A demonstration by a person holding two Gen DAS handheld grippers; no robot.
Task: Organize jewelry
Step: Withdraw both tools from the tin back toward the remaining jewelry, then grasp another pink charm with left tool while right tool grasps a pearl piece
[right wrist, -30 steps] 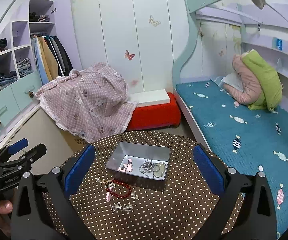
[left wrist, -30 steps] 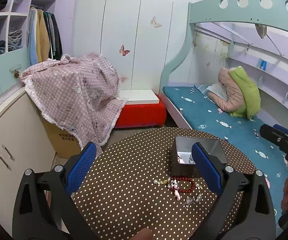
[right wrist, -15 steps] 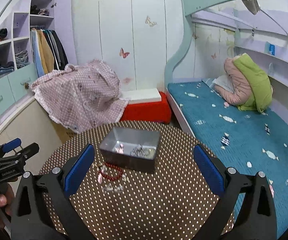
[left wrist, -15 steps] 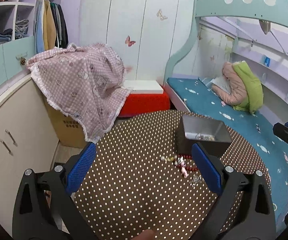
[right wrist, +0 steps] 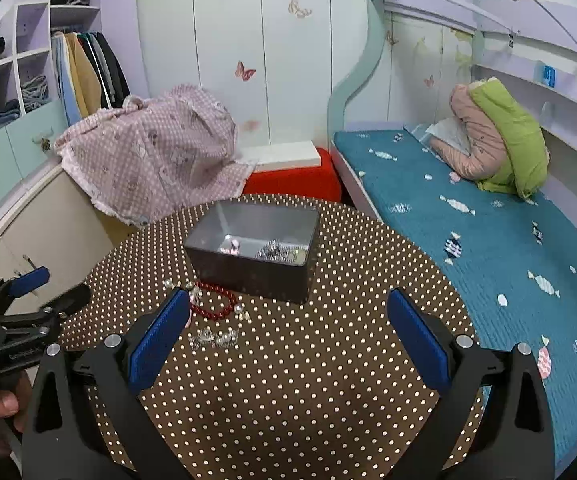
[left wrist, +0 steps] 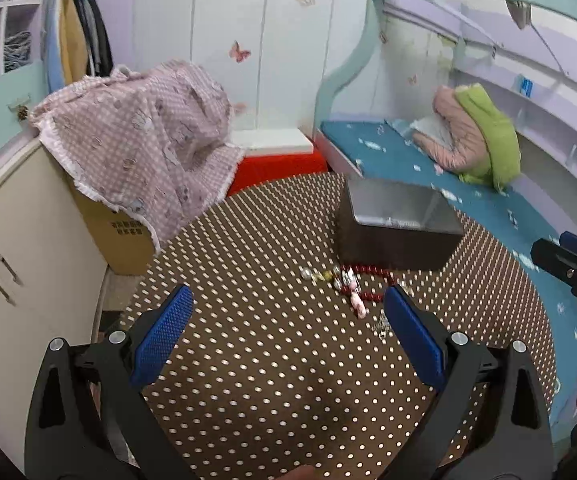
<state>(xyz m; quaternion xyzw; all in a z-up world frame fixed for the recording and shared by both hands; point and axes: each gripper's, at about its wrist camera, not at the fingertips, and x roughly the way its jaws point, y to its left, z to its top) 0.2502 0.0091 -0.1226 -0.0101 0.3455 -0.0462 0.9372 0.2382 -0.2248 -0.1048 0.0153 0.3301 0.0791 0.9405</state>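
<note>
A grey metal tin point(right wrist: 254, 250) stands on the round brown polka-dot table point(right wrist: 308, 380), with a silver chain point(right wrist: 282, 252) and a small pink piece inside. In front of it lie a red bead bracelet point(right wrist: 214, 300), pearl pieces point(left wrist: 314, 274), a pink charm point(left wrist: 358, 304) and a clear crystal piece point(right wrist: 214, 337). The tin point(left wrist: 398, 226) and red bracelet point(left wrist: 364, 280) also show in the left wrist view. My left gripper point(left wrist: 288, 336) is open and empty, just short of the jewelry. My right gripper point(right wrist: 288, 336) is open and empty, low over the table before the tin.
A teal bed point(right wrist: 468, 220) runs along the right with a pink and green jacket point(right wrist: 500, 140). A pink checked cloth point(right wrist: 156, 156) covers a box at the left, beside a cabinet point(left wrist: 16, 248). A red stool point(right wrist: 292, 178) stands behind the table.
Both grippers have come lower and closer to the table. The tin and jewelry now appear nearer and larger. Both stay open and empty.
</note>
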